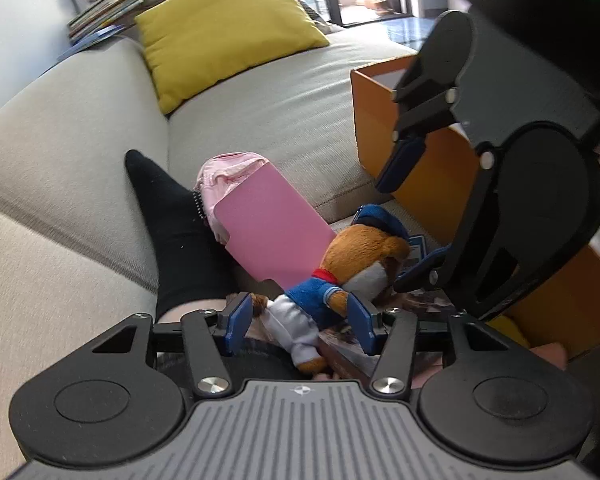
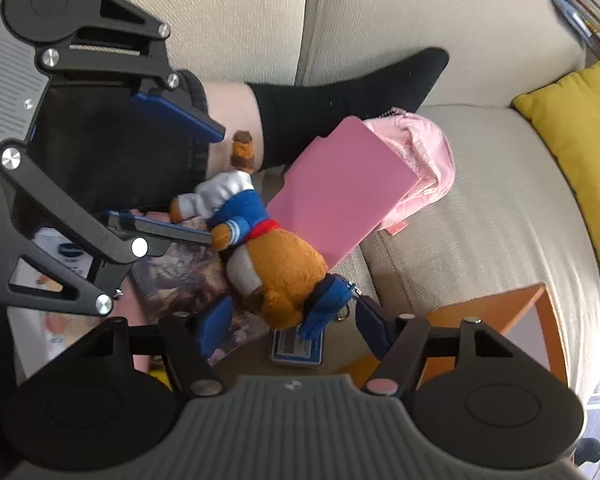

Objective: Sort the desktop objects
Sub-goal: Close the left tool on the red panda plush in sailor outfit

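Both grippers [image 1: 300, 322] [image 2: 290, 326] agape around plush bear [image 1: 340, 276]; pink folder [image 1: 272, 232], orange box [image 1: 440, 184] alongside

Fuzzy cloth plush bear [image 1: 352, 264]; smooth matt pink folder [image 1: 272, 232]; coarse woven sofa [image 1: 60, 152] fabric; glossy printed booklet [image 2: 180, 276]; matt black plastic tongs [image 1: 300, 320], blue pads [image 1: 240, 316].

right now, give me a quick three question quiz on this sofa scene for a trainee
1. True or false: the plush bear wears a blue jacket.
2. The pink folder leans on: A) the yellow cushion B) the pink bag C) the orange box
3. Fill in: both the left gripper and the right gripper are ____.

Key: 1 true; 2 B; 3 open
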`<move>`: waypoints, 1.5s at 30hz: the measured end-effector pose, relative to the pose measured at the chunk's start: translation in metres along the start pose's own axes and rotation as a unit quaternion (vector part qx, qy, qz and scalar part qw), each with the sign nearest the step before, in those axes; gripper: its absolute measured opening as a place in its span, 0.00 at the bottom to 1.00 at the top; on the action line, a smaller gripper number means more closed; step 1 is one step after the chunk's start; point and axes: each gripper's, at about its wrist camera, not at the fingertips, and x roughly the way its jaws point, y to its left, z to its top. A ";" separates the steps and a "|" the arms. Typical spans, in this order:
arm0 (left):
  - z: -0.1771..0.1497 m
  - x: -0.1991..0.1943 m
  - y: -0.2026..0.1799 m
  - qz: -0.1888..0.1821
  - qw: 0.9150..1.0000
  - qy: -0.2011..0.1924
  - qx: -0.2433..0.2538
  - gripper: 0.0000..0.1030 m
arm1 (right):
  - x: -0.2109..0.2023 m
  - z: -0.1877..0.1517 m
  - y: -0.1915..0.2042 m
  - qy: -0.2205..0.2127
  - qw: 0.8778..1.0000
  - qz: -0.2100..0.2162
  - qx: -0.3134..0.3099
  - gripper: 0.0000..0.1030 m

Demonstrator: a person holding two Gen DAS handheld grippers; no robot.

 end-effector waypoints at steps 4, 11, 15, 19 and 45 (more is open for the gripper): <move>0.003 0.013 0.009 -0.033 0.999 0.023 -0.011 0.61 | 0.013 0.004 0.000 0.013 1.000 0.006 -0.012 0.69; 0.013 0.027 0.013 -0.020 0.998 0.062 -0.002 0.63 | 0.009 0.009 0.001 0.004 0.999 -0.009 -0.036 0.58; 0.021 0.034 0.013 -0.014 0.997 0.061 0.048 0.63 | 0.004 0.008 -0.007 0.000 1.000 0.001 -0.015 0.58; 0.023 0.051 0.014 -0.033 0.992 0.092 0.077 0.63 | -0.001 0.004 -0.013 -0.011 1.000 0.005 0.008 0.58; 0.021 0.006 0.040 -0.044 0.988 0.076 -0.126 0.37 | -0.036 -0.014 -0.026 -0.062 0.993 -0.022 0.099 0.68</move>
